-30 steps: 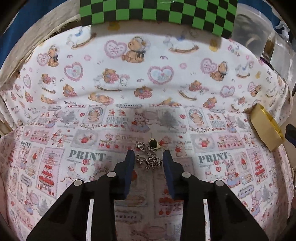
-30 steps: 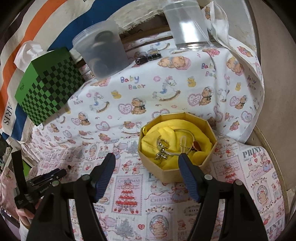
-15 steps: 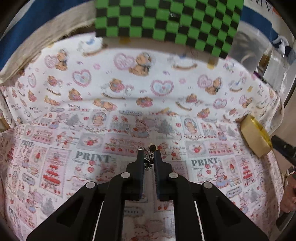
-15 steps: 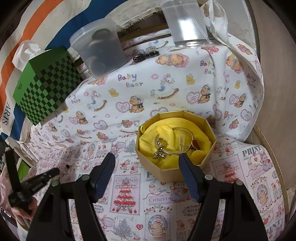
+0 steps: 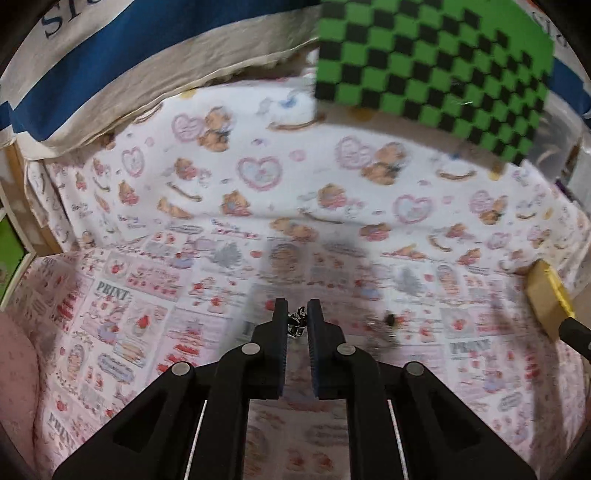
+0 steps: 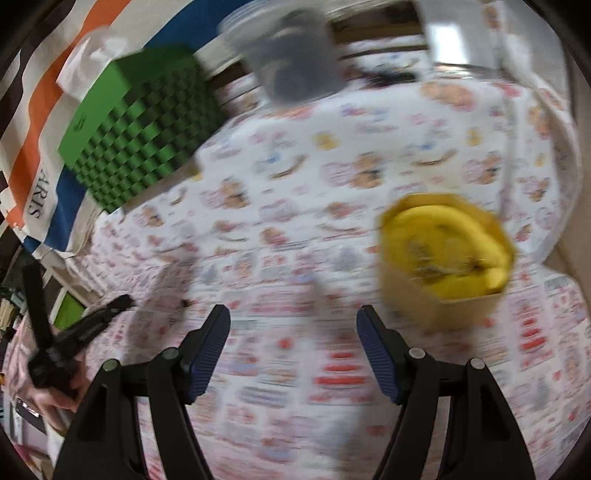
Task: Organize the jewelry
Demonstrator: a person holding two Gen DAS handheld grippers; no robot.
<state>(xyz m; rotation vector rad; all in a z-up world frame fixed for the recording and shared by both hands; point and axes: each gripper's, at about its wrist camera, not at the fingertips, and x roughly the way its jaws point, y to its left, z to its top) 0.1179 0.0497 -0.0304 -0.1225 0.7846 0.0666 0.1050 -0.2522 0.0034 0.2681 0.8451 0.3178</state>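
My left gripper (image 5: 297,314) is shut on a small silvery chain piece (image 5: 296,325), pinched between the blue pads just above the printed cloth (image 5: 147,306). A blurred dark bead with a bit of chain (image 5: 388,320) shows to the right of the fingers. The octagonal cardboard box with yellow lining (image 6: 443,251) holds a metal ring piece and sits right of my right gripper (image 6: 293,321), which is open with nothing between its fingers. That box (image 5: 546,299) appears at the right edge of the left wrist view. In the right wrist view the left gripper (image 6: 92,321) is far left, held by a hand.
A green-and-black checkered box (image 5: 432,62) (image 6: 136,125) stands at the back. A translucent plastic tub with dark contents (image 6: 295,55) and a clear container (image 6: 458,33) stand behind the cloth. Striped fabric hangs at the rear.
The left gripper's fingers closed on the chain piece and carried it across the cloth. The right gripper swung left, so the yellow-lined box now sits to its right.
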